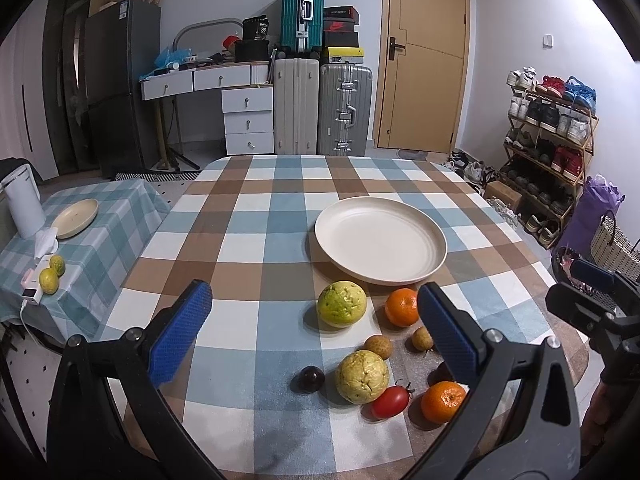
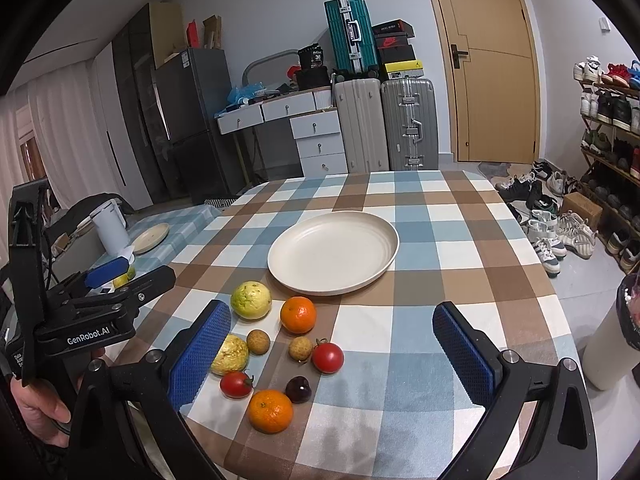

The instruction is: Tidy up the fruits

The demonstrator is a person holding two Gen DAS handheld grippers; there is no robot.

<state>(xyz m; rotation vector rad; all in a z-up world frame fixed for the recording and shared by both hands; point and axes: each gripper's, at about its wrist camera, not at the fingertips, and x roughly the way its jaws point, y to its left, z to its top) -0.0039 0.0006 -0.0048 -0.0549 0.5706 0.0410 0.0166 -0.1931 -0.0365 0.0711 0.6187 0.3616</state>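
Observation:
A cream plate lies empty on the checked table. In front of it sit a green guava, a yellow guava, two oranges, two longans, two tomatoes and a dark cherry. My left gripper hovers open above the near edge, left of the fruit. My right gripper is open too, over the fruit cluster. Neither holds anything.
A lower side table at the left carries a small plate, a white kettle and two limes. A shoe rack stands to the right. Suitcases and a door are behind. A hand grips the left tool.

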